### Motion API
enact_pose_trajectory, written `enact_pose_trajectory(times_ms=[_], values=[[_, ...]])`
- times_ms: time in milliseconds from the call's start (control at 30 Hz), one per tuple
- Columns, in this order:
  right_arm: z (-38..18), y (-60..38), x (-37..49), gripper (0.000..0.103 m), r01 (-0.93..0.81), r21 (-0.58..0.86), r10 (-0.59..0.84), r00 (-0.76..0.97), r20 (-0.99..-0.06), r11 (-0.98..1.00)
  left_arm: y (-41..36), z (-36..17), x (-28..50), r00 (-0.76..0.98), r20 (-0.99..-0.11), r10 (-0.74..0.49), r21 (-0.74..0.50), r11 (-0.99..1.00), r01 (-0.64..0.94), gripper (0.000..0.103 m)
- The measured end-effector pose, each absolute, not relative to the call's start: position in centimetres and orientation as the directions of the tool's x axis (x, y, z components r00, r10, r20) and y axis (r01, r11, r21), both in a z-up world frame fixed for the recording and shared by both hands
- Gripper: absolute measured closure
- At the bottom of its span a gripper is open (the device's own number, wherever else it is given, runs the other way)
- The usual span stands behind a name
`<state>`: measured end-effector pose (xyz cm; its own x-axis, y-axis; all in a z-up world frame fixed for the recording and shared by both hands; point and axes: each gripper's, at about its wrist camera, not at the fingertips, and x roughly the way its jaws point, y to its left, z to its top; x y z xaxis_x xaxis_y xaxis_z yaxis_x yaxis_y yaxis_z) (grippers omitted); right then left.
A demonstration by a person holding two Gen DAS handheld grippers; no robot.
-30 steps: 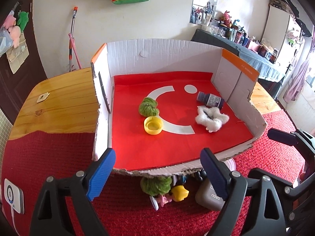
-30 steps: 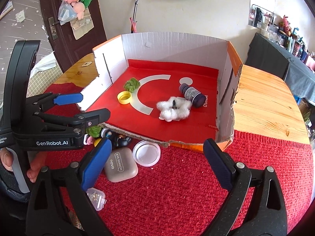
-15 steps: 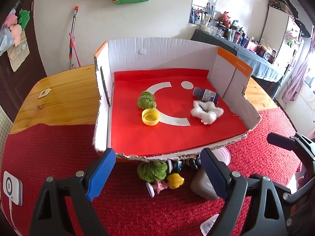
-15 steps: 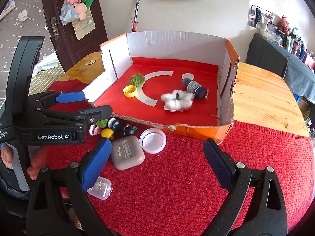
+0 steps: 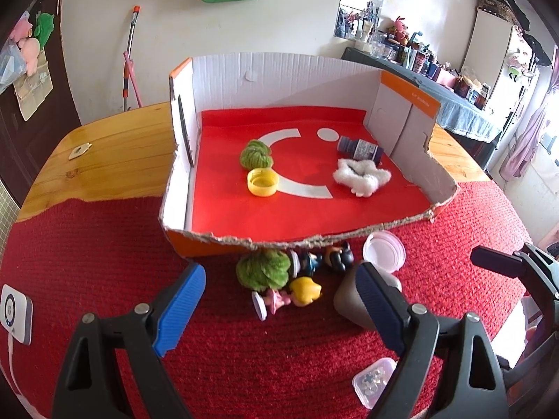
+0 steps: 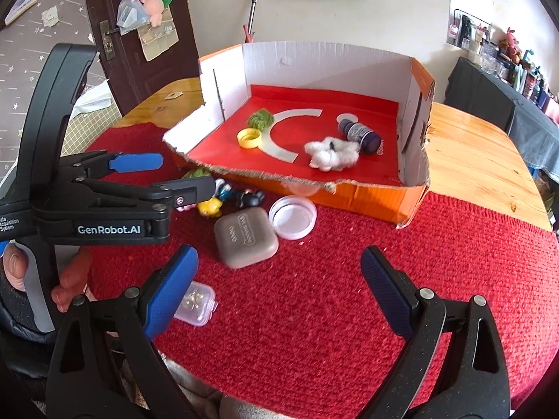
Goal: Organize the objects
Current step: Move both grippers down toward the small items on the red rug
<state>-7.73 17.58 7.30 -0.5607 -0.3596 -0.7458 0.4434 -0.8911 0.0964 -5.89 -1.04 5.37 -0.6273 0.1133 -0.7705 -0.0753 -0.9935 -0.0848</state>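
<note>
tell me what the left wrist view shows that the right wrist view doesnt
Only the left wrist view shows the white device at the mat's left edge. Only the right wrist view shows the gray case whole, with its lid label, and the left tongs from the side. Both show the cardboard box, yellow cap, white fluff, dark bottle and clear lid.

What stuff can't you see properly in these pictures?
- Grey case: left wrist view, partly behind the left tongs' blue finger.
- Toy figures: right wrist view, partly behind the left tongs.
- Clear box: contents too small to tell.
- Bottle: label too small to read.
</note>
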Motion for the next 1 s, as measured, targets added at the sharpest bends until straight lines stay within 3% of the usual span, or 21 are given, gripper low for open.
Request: enact_pose_trajectory(times_ms=[567, 1000], values=[[4.9, 15.7, -5.3, 0.01, 0.492, 0.104, -0.382, -0.507, -0.773, -0.864, -1.5, 3.5, -4.8, -0.6, -0.794, 0.097, -0.087, -0.995, -0.044, 0.014], [3.6, 13.7, -4.2, 0.033, 0.545, 0.12, -0.412, -0.453, -0.791, -0.829, -1.3, 2.5, -5.0, -0.575, -0.811, 0.107, -0.101, -0.994, -0.042, 0.03]])
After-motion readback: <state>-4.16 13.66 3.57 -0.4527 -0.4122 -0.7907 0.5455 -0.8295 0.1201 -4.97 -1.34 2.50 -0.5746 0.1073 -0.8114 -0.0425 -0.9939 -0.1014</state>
